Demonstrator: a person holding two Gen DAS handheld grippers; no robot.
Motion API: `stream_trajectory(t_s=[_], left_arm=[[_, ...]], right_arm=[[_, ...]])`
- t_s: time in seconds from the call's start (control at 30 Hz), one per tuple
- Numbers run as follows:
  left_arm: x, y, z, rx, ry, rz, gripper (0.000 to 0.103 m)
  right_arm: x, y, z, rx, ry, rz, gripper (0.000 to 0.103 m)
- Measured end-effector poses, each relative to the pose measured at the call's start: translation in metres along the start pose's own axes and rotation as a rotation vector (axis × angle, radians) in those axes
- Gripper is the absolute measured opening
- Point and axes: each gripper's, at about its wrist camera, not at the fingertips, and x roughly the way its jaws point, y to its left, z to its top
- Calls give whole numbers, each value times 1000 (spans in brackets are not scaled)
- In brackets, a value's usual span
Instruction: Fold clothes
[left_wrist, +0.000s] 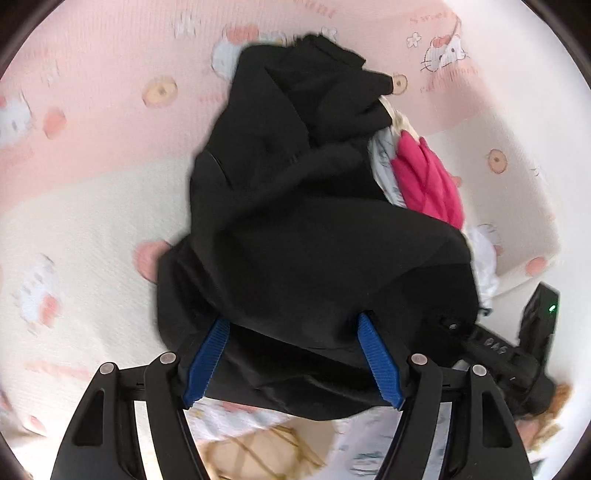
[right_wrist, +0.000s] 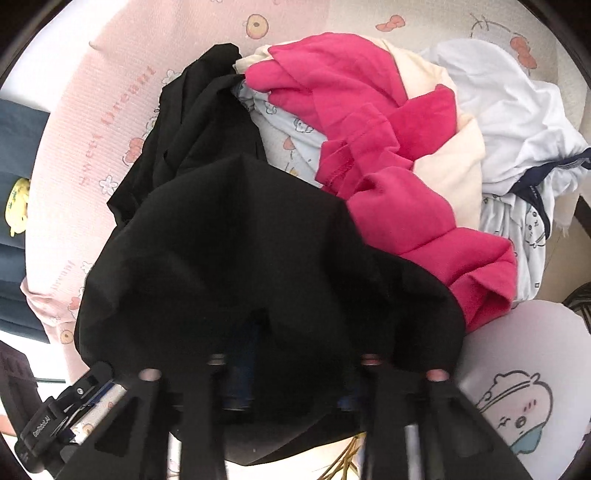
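Black garment (left_wrist: 295, 221) draped over both grippers' spread fingers (left_wrist: 207, 362); pink sheet (right_wrist: 74, 147) lettered "sweet dreams".

The black garment (left_wrist: 295, 229) drapes over the left gripper's blue fingers (left_wrist: 376, 362), covering the space ahead. To its left the patterned pink sheet (left_wrist: 92, 184) lies bare. To the right the pink garment (right_wrist: 388, 177) and white clothes (right_wrist: 509, 122) are heaped, possibly touching it.
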Motion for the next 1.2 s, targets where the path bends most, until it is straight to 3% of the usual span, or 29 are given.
stream_trajectory(t_s=[0.1, 0.13, 0.23, 0.33, 0.47, 0.6, 0.9, 1.0, 1.2], left_arm=[[11, 9, -1, -103, -19, -83, 68], [13, 9, -2, -115, -36, -80, 52], [16, 6, -6, -116, -65, -57, 29], [12, 2, -6, -114, -85, -56, 20], [-2, -9, -7, -79, -108, -62, 16], [-20, -13, 1, -57, -127, -117, 13], [-78, -57, 6, 23, -258, -192, 8], [-89, -66, 5, 39, -271, -199, 8], [-87, -55, -2, 20, -254, -221, 8]], right_arm=[[-3, -7, -1, 41, -7, 52, 12], [-4, -9, -1, 55, -11, 70, 10], [-7, -11, -2, 90, -21, 130, 6], [-14, -9, 2, 126, -29, 230, 5], [-30, 1, 9, 130, -38, 345, 5], [-63, 19, 21, 81, -80, 390, 5], [-145, 53, 44, -25, -177, 522, 5], [-168, 65, 50, -82, -204, 506, 5], [-163, 86, 50, -127, -149, 453, 5]])
